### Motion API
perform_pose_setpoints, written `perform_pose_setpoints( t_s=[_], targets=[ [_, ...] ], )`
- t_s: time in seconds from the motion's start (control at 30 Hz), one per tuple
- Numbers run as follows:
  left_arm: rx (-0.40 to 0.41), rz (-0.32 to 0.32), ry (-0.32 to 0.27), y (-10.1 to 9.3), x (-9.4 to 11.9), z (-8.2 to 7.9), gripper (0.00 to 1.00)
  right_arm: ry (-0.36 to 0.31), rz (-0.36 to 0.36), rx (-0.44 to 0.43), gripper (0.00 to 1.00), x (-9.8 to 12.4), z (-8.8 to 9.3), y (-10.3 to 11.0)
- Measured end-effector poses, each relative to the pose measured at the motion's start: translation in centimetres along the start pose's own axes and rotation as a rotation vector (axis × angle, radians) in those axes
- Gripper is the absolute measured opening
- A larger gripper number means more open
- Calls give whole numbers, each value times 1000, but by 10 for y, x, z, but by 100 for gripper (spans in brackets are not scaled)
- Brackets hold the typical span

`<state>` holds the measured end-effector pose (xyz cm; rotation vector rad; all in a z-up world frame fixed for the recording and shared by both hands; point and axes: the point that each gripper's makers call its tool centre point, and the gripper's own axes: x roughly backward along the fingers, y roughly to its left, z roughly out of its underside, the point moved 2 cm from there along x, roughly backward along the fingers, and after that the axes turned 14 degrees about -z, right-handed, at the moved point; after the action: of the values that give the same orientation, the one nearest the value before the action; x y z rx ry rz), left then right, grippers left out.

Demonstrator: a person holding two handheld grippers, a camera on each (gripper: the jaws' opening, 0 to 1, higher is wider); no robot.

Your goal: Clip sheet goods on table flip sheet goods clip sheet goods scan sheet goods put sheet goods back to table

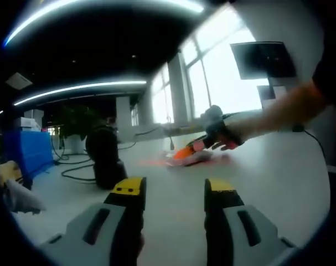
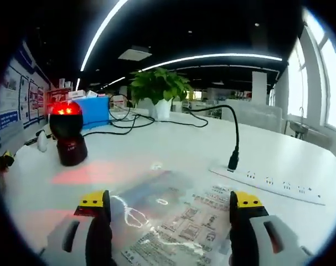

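The sheet goods (image 2: 173,224), a clear plastic bag with a printed sheet inside, lie flat on the white table (image 2: 173,149). My right gripper (image 2: 170,202) is open just above the bag, one yellow-tipped jaw on each side of it. In the left gripper view that same right gripper (image 1: 185,152) comes in from the right in a person's hand, blurred, low over the sheet goods (image 1: 196,160). My left gripper (image 1: 174,188) is open over bare table with nothing between its fingers. The black scanner (image 2: 68,138) glows red at the top and casts red light on the table.
The scanner (image 1: 105,158) stands left of centre in the left gripper view, with cables behind it. A white power strip (image 2: 267,180) with a black plug lies to the right of the bag. A potted plant (image 2: 156,86) and a blue box (image 2: 93,111) stand at the far edge.
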<state>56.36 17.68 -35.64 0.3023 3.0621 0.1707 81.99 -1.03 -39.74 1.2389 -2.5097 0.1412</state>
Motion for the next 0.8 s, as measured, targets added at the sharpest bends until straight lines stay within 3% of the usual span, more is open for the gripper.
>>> perform_pose_setpoints(
  t_s=[0.3, 0.8],
  targets=[
    [-15, 2, 6, -1, 0, 1, 34, 46, -23, -19, 84, -3, 9, -3],
    [-20, -3, 8, -2, 0, 1, 34, 42, -22, -26, 86, -3, 10, 0]
  ],
)
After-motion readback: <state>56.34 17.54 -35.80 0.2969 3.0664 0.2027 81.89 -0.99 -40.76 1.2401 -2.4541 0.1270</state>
